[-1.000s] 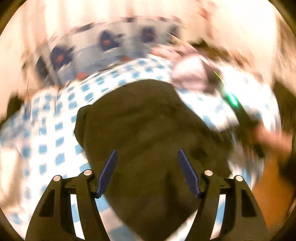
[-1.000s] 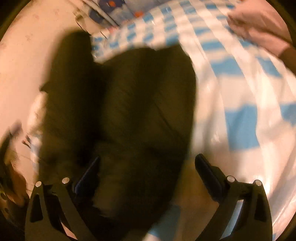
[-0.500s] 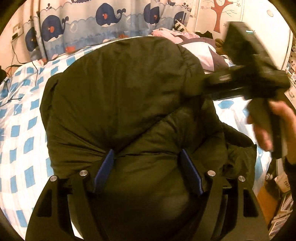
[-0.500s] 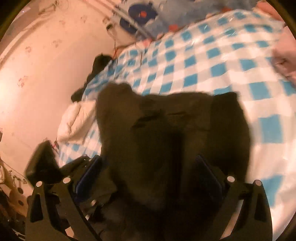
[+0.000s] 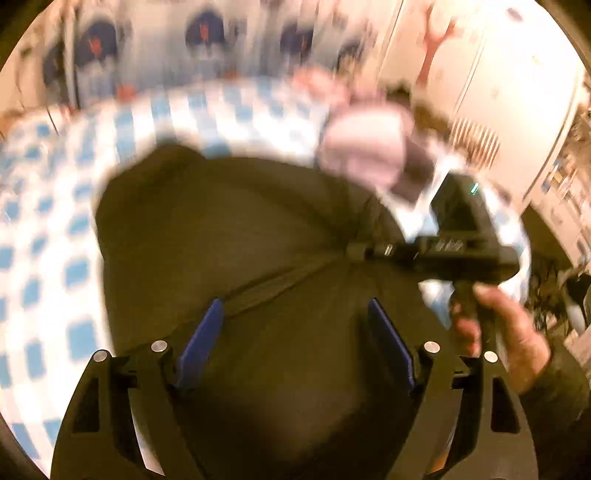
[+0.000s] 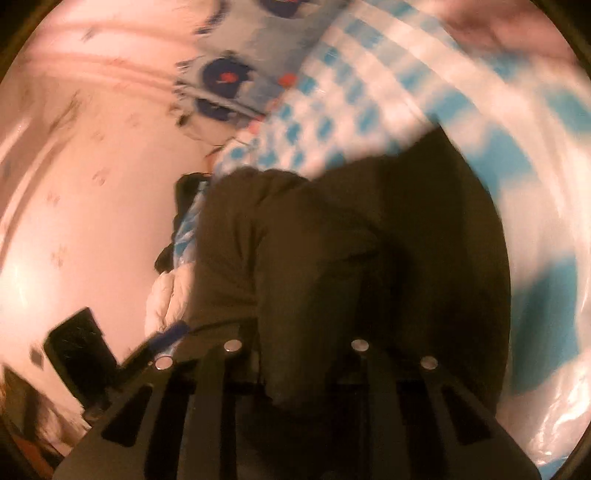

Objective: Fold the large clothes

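The left hand-held gripper (image 5: 293,328) hovered over a dark olive padded jacket (image 5: 240,240), its two blue-padded fingers (image 5: 201,339) spread wide apart with nothing between them but the jacket's surface below. The jacket lay bunched on the bed (image 5: 55,258), directly ahead of and beneath this gripper, on a blue-and-white checked sheet that showed to the gripper's left and beyond the garment. A seam or fold line crossed the jacket diagonally just ahead of the fingertips.

To the front right of the left gripper, the right hand-held gripper (image 5: 354,251) reached in from the side, its tip touching the jacket's edge; the person's right hand (image 5: 517,343) gripped its black handle. In the right wrist view, the right hand-held gripper (image 6: 291,343) had its fingers drawn close together and clamped on a thick fold of the jacket (image 6: 351,258), which draped over and hid the fingertips. The rest of the garment spread out ahead of this gripper across the checked sheet (image 6: 369,110).

Farther beyond the left gripper, a pale pink bundle of bedding (image 5: 364,147) sat at the far side of the bed, and a whale-print curtain (image 5: 207,33) hung behind it. Both views were heavily motion-blurred, so finer details of the jacket could not be made out.
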`<state>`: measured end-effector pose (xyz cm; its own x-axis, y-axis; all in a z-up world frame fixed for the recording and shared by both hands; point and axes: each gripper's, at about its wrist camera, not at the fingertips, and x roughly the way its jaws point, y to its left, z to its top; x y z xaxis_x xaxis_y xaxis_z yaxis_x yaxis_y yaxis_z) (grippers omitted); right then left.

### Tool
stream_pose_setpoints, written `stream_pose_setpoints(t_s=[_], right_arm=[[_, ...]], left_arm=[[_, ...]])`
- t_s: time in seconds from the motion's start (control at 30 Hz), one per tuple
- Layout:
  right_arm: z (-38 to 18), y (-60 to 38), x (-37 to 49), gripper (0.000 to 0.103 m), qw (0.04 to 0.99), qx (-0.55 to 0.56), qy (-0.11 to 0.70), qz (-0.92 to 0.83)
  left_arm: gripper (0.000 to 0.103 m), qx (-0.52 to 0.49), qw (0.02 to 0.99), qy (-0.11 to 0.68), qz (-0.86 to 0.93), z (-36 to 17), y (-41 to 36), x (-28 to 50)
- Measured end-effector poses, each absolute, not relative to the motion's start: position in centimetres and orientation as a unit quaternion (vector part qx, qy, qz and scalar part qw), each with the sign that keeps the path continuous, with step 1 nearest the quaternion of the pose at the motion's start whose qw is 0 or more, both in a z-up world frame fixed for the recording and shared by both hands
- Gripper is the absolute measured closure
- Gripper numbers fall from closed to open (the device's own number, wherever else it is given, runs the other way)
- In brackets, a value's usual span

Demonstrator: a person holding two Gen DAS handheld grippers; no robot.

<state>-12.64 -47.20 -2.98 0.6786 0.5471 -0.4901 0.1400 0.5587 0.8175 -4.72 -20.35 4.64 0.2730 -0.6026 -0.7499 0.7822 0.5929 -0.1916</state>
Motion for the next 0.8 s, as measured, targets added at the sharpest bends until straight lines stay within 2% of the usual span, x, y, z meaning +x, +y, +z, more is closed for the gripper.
stream_pose_setpoints(t_s=[0.1,0.27,0.37,0.47,0.63,0.7,0.8], right_arm=[[-5.1,-47.1,-12.0,0.082,0.787,0.451,0.405,0.115],[-1.0,-46.1,-12.2,0.079,0.817,0.388,0.416,0.098],[0.3,-45.6,-12.8,0.072,0.834,0.345,0.424,0.072],[-1.5,-45.6,-12.5,0.067,0.827,0.356,0.431,0.064],[-4.2,-45.8,-13.0,0.065,0.821,0.392,0.411,0.061],[-4.7,-45.8,-13.3,0.064,0.82,0.406,0.399,0.065],[-5.3,-44.9,-13.5,0.061,0.819,0.423,0.382,0.074]], left_arm=[[0.021,0.108,0.785,0.434,-0.429,1.8,-20.9,-4.2],[0.021,0.061,0.785,0.436,-0.436,4.3,-17.1,-4.0],[0.021,-0.031,0.8,0.44,-0.406,4.8,-11.1,-2.1],[0.02,-0.123,0.792,0.486,-0.348,1.4,-6.1,0.6],[0.017,-0.25,0.712,0.536,-0.38,-4.4,-4.8,1.3],[0.017,-0.27,0.678,0.542,-0.417,-5.1,-6.2,0.9],[0.016,-0.208,0.701,0.511,-0.452,-2.7,-8.6,-1.0]])
